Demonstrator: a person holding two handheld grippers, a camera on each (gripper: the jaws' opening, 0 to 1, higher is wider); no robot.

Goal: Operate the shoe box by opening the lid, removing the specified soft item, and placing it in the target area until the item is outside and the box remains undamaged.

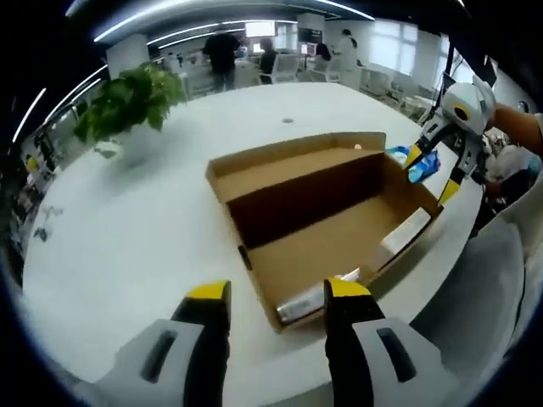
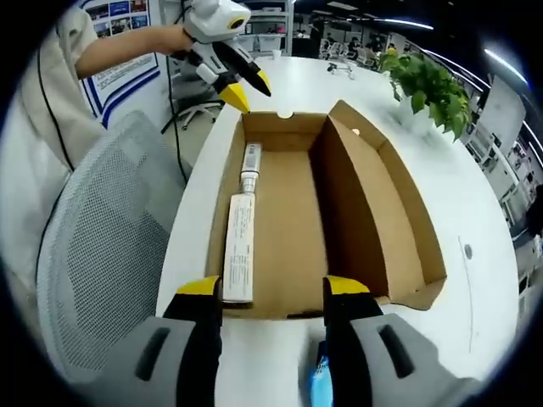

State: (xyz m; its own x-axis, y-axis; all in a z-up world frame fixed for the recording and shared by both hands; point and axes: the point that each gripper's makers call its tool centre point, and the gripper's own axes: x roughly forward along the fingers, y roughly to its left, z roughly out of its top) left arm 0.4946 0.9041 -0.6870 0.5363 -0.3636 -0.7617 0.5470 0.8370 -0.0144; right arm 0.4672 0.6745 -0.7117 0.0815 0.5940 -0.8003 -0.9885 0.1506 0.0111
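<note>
Gripping a crinkly blue packet (image 1: pixel 423 165), the right gripper (image 1: pixel 441 165) hovers beside the open cardboard shoe box (image 1: pixel 327 225); left gripper (image 1: pixel 276 297) jaws stand wide.

The brown cardboard shoe box (image 2: pixel 339 212) is lying open at the table edge, lid folded back. A blue soft item (image 1: pixel 422 165) is hanging in the right gripper (image 1: pixel 434 174), outside the box.
</note>
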